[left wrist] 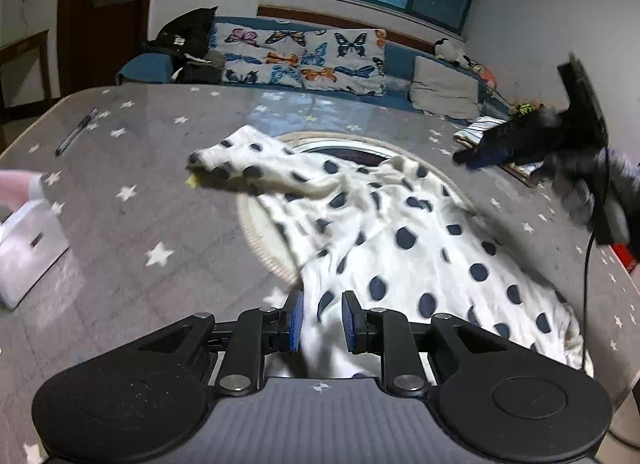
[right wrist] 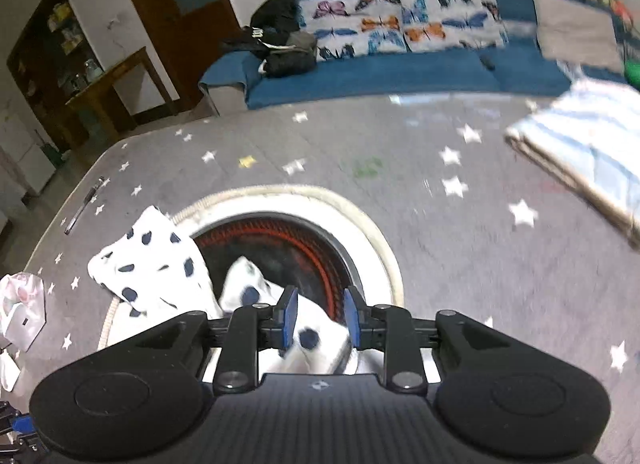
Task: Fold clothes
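Note:
A white garment with dark blue dots (left wrist: pixel 400 232) lies crumpled across the grey star-patterned table (left wrist: pixel 140 191), over a round inset in the tabletop (left wrist: pixel 256 232). My left gripper (left wrist: pixel 322 320) has its blue pads on either side of a fold of the garment's near edge, with cloth between them. In the right wrist view the garment (right wrist: pixel 152 264) drapes over the round inset (right wrist: pixel 360 223), and my right gripper (right wrist: pixel 320 318) has dotted cloth between its blue pads. The right gripper also shows, blurred, in the left wrist view (left wrist: pixel 580 143).
A folded blue-and-white striped cloth (right wrist: pixel 592 151) lies at the table's right. A white box (left wrist: pixel 28 248) sits at the left edge, and a pen (left wrist: pixel 76 131) lies at the far left. A blue sofa with butterfly cushions (right wrist: pixel 400 23) stands behind the table.

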A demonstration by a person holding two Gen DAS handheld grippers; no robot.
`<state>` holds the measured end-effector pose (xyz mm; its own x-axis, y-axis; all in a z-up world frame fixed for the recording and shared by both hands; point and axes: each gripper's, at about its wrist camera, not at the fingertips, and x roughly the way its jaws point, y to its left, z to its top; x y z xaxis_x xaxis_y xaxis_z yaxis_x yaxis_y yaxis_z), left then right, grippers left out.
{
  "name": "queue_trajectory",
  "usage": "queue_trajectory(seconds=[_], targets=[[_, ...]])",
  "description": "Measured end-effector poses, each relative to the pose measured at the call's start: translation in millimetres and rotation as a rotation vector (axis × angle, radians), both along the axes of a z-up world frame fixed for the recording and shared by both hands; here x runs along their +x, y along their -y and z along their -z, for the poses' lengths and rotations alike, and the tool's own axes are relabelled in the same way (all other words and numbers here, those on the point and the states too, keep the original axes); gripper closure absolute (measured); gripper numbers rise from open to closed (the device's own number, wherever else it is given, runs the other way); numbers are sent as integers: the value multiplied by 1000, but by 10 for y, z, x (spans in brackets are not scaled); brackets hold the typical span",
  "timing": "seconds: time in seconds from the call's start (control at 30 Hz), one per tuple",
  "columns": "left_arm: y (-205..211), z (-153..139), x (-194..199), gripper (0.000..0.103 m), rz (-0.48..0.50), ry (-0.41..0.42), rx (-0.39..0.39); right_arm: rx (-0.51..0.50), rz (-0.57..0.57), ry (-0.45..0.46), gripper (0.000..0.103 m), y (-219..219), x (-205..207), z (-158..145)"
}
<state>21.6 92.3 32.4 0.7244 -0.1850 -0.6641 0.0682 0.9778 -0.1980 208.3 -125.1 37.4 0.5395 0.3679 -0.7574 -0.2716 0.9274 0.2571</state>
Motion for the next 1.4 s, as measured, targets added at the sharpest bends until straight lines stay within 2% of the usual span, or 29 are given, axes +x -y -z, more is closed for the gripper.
queue_trajectory(seconds=[0.07, 0.37, 0.5, 0.57, 0.63, 0.67, 0.7, 0.73, 0.8, 0.97, 1.23, 1.33, 1.4], targets=[[98, -13, 51, 75, 18, 3, 4, 13, 4, -14, 77, 67, 9, 100], [409, 37, 200, 72, 76, -24, 13, 14, -46, -37, 77, 77, 47, 370], [451, 32, 227, 71, 87, -25, 19, 11, -67, -44, 77, 51, 34, 439], [424, 17, 228, 66, 78, -20, 20, 3, -83, -30, 77, 19, 21, 437], [380, 19, 233, 66, 62, -21, 26, -14, -99, -21, 77, -29, 11, 432], [358, 28, 234, 66, 52, -26, 29, -34, -107, -13, 80, -64, 2, 427], [333, 41, 232, 66, 43, -31, 31, -50, -115, -5, 88, -92, -8, 424], [306, 58, 228, 66, 36, -38, 33, -68, -124, 5, 90, -120, -18, 420], [255, 95, 218, 66, 22, -52, 36, -101, -137, 31, 95, -157, -40, 383], [182, 187, 203, 66, 7, -78, 38, -193, -156, 133, 96, -181, -57, 151], [130, 239, 222, 66, 3, -88, 29, -473, -144, 351, 96, -177, 99, -260], [129, 250, 233, 66, 4, -93, 26, -636, -113, 486, 96, -184, 215, -363], [129, 254, 237, 64, 3, -95, 27, -645, -96, 507, 95, -141, 290, -417]])
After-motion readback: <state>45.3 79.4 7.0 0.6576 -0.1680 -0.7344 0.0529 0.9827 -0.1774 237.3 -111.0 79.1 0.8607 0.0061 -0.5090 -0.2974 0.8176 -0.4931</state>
